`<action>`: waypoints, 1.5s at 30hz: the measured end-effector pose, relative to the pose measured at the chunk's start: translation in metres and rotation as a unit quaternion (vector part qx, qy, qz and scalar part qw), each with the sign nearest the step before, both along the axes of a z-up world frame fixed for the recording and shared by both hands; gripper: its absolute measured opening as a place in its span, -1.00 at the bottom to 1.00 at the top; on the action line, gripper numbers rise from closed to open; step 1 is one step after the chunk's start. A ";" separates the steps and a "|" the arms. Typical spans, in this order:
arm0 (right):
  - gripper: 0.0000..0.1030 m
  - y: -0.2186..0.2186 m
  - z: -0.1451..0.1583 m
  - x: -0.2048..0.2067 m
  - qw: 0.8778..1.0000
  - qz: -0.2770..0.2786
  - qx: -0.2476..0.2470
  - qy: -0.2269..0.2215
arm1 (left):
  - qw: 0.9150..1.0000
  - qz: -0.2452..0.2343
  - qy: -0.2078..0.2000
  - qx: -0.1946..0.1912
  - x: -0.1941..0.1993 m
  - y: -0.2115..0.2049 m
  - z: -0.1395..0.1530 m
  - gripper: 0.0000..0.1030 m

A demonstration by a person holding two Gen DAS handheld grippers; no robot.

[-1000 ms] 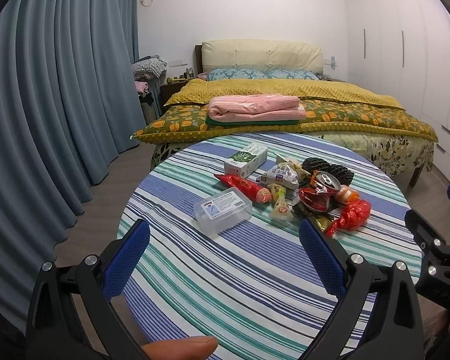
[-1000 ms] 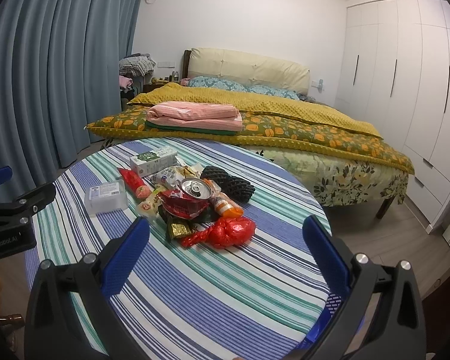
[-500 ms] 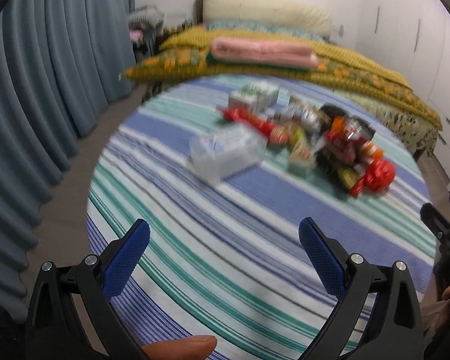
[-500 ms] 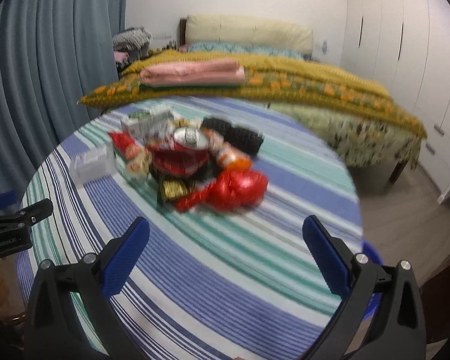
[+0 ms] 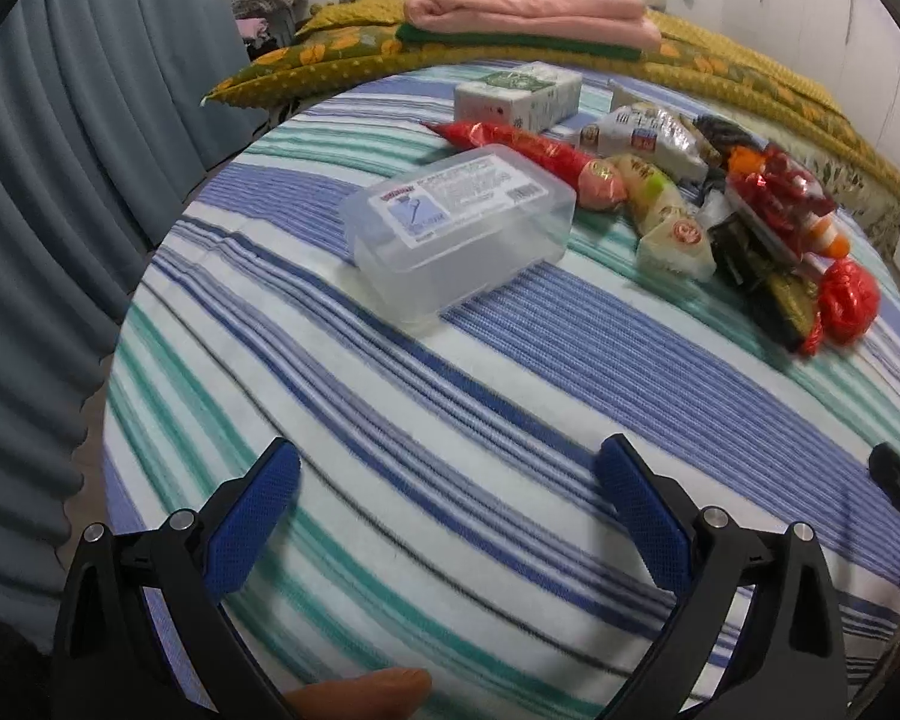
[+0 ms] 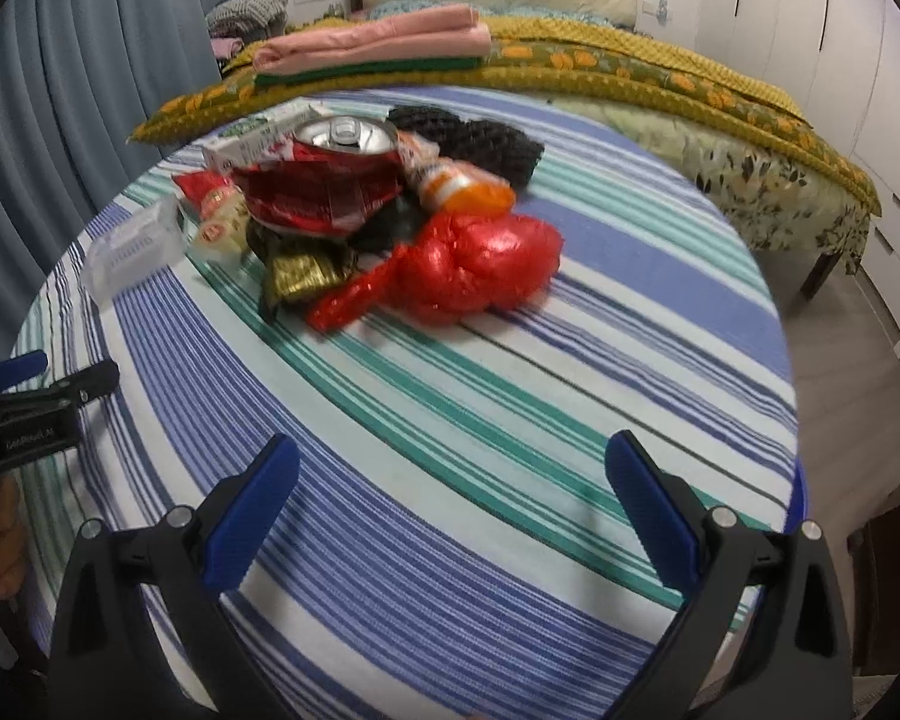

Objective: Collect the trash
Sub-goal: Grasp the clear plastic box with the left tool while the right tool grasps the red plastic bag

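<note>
Both tongs gape empty: left gripper (image 5: 447, 483) faces clear box (image 5: 457, 227), right gripper (image 6: 450, 483) faces red bag (image 6: 480, 267); slick bag may slip, crushed can (image 6: 330, 174) behind topples

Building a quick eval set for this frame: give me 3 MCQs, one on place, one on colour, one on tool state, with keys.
1. Where does the clear plastic box lie relative to the trash pile?
A. on top of it
B. beside it, on the side toward the curtain
C. on the bed

2. What colour is the crumpled plastic bag at the near edge of the pile?
A. red
B. green
C. white

3. How is the right tool?
A. shut on the can
B. shut, empty
C. open, empty

Key: 1 B, the box sits on the tablecloth apart from the heap, curtain side. 2 A, it shows bright red in both views. 3 C, its pads are spread with only cloth between them.
</note>
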State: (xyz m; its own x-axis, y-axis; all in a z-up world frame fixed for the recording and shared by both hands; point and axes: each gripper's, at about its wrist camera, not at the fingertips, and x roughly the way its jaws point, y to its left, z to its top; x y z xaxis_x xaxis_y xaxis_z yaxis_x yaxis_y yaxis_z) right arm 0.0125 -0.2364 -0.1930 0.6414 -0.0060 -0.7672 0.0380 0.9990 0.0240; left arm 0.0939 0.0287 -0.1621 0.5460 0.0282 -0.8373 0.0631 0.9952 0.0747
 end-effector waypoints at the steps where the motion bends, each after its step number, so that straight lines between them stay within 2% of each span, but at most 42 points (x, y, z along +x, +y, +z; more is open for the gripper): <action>1: 0.91 0.000 -0.003 0.002 1.000 0.001 0.001 0.005 | 1.000 -0.002 0.000 -0.001 0.002 0.000 0.000 0.92; 5: 0.91 0.000 -0.011 0.008 1.000 0.003 -0.001 0.021 | 1.000 -0.009 0.000 -0.009 0.008 0.001 -0.002 0.92; 7: 0.91 -0.001 -0.013 0.008 1.000 0.002 0.004 0.019 | 1.000 -0.006 0.004 -0.024 0.009 0.006 -0.003 0.92; 11: 0.91 -0.002 -0.013 0.010 1.000 0.003 0.003 0.015 | 1.000 -0.019 -0.010 -0.023 0.007 0.006 -0.004 0.92; 13: 0.91 -0.001 -0.013 0.009 1.000 0.003 0.003 0.011 | 0.999 -0.038 -0.005 -0.023 0.005 0.008 -0.004 0.92; 16: 0.91 -0.002 -0.012 0.009 1.000 0.003 0.003 0.007 | 0.995 -0.092 0.018 -0.022 0.011 0.012 -0.001 0.92; 19: 0.91 -0.002 -0.013 0.007 1.000 0.004 0.004 0.006 | 0.993 -0.116 -0.004 -0.006 0.018 0.026 0.004 0.92; 23: 0.91 -0.004 -0.012 0.007 1.000 0.004 0.008 0.005 | 0.985 -0.167 -0.031 0.000 0.045 0.038 0.019 0.92; 27: 0.91 -0.034 0.007 0.005 0.993 -0.066 0.091 -0.041 | 0.970 -0.241 -0.019 -0.011 0.077 0.027 0.015 0.92; 29: 0.91 -0.045 0.018 0.016 0.987 -0.084 0.129 -0.051 | 0.967 -0.256 -0.007 -0.010 0.090 0.020 0.006 0.92; 31: 0.91 -0.046 0.021 0.043 0.985 -0.082 0.144 -0.042 | 0.964 -0.267 -0.002 -0.017 0.095 0.016 0.002 0.92; 34: 0.91 -0.043 0.011 0.082 0.985 -0.082 0.153 -0.001 | 0.961 -0.276 -0.002 -0.017 0.101 0.008 -0.004 0.92; 35: 0.91 -0.041 0.007 0.089 0.985 -0.078 0.151 0.007 | 0.961 -0.276 -0.001 -0.018 0.102 0.005 -0.006 0.92; 37: 0.83 -0.033 0.003 0.096 0.991 -0.068 0.118 0.018 | 0.961 -0.275 0.003 -0.027 0.105 0.005 -0.009 0.91; 39: 0.52 -0.034 0.007 0.090 0.993 -0.054 0.100 0.020 | 0.959 -0.280 0.010 -0.044 0.103 0.005 -0.011 0.72; 40: 0.50 -0.037 0.008 0.085 0.994 -0.044 0.099 0.023 | 0.958 -0.282 0.013 -0.049 0.100 0.008 -0.011 0.68; 42: 0.50 -0.046 0.010 0.073 0.996 -0.030 0.081 0.031 | 0.957 -0.286 0.010 -0.049 0.092 0.007 -0.011 0.47; 45: 0.50 -0.067 0.013 0.052 0.998 -0.031 0.037 0.032 | 0.954 -0.290 0.022 -0.070 0.079 0.005 -0.008 0.34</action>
